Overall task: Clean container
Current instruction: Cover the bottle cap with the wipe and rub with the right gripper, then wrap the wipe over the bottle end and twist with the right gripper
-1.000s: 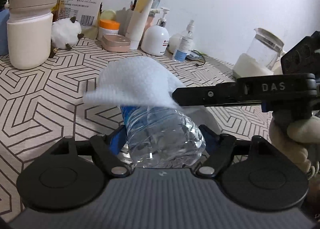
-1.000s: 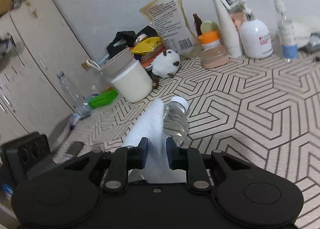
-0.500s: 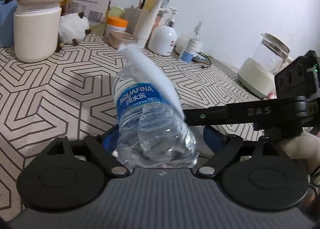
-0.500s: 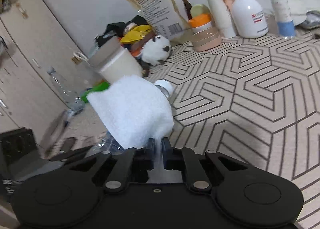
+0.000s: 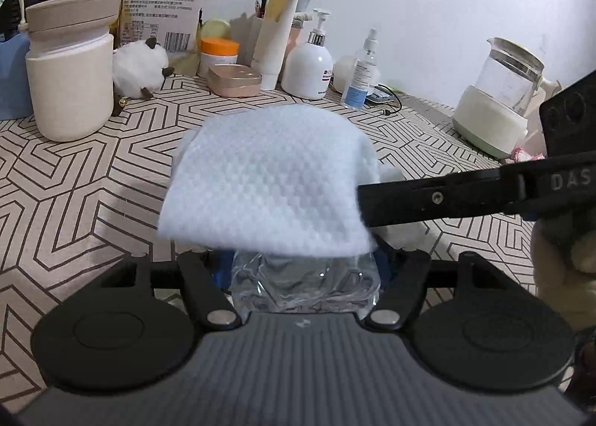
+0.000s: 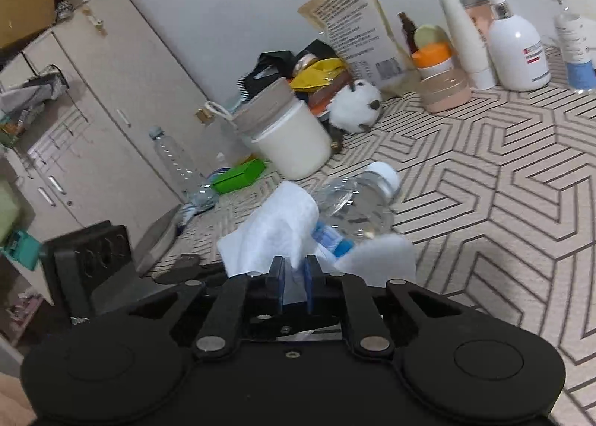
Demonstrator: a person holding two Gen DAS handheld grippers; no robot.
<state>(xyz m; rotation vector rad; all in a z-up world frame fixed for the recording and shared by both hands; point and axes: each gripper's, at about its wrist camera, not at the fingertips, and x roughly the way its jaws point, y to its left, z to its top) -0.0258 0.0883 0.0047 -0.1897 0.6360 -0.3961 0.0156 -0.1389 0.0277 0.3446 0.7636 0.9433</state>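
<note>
Patterned with dark geometric lines, the pale surface [image 5: 74,180] lies under both our tools. Our left hand-held gripper [image 5: 303,269] clamps the base of the clear plastic water bottle [image 6: 357,202], which juts forward off the surface; its jaws have just closed tighter on it. Our right hand-held gripper [image 6: 294,277] reaches in from the right, pitched slightly downward, its jaws nearly together and pinching the white textured cloth [image 5: 268,184] draped over the bottle. We judge the wiping is under way; next we should drag the cloth along the bottle's wall.
</note>
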